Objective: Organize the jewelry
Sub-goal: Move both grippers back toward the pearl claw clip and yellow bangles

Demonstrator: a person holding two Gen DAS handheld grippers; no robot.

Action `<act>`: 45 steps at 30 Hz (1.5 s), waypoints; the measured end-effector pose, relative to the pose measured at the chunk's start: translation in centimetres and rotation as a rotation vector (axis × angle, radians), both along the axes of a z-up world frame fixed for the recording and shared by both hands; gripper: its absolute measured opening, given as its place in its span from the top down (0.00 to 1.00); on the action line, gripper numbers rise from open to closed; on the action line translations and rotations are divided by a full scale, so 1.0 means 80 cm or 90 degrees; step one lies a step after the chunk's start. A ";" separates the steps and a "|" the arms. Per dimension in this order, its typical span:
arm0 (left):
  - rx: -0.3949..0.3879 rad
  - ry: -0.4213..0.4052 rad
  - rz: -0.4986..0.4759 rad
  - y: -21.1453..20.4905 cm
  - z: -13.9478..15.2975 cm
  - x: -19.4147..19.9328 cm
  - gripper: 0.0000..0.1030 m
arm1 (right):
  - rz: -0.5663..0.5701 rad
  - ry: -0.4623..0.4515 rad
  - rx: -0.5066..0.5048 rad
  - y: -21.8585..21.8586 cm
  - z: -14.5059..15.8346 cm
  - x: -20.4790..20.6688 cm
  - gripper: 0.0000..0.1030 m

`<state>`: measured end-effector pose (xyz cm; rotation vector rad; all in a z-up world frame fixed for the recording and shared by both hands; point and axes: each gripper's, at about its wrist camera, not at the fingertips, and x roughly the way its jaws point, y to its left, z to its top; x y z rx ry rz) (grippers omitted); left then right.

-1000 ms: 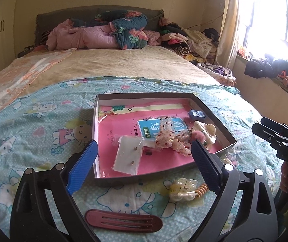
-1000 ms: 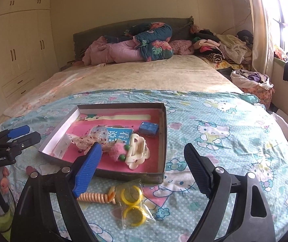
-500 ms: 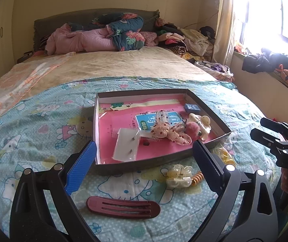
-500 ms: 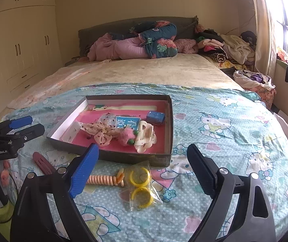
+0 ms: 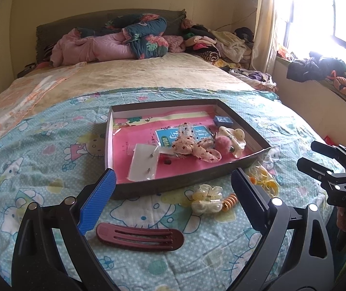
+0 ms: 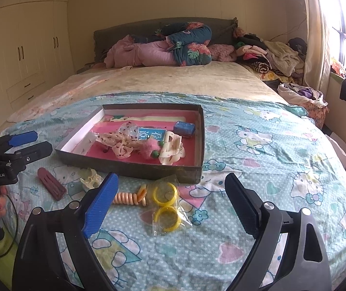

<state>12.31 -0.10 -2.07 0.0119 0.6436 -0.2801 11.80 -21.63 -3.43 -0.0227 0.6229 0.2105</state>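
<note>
Left gripper (image 5: 173, 189) stood wide, nothing between its jaws, over the bedspread (image 5: 39, 150). Right gripper (image 6: 170, 198) also wide and empty; its jaws had just been opening. Shallow box (image 5: 173, 185) lay on the bed, holding a bow (image 5: 192, 145) and a white clip (image 5: 233, 137). Maroon hair clip (image 5: 140, 238), beaded coil (image 6: 129, 197) and bagged yellow rings (image 6: 166, 203) lay outside, near the box's front wall.

Right gripper (image 6: 170, 196) opened wider, nothing between — both grippers retreated
</note>
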 end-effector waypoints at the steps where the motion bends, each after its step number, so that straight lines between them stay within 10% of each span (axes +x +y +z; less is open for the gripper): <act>1: 0.001 0.001 -0.002 -0.002 -0.001 -0.001 0.15 | 0.000 0.000 -0.001 0.000 0.000 -0.001 0.16; 45: 0.033 0.116 -0.046 -0.048 -0.081 0.038 0.15 | 0.027 0.099 -0.057 0.010 -0.098 0.042 0.16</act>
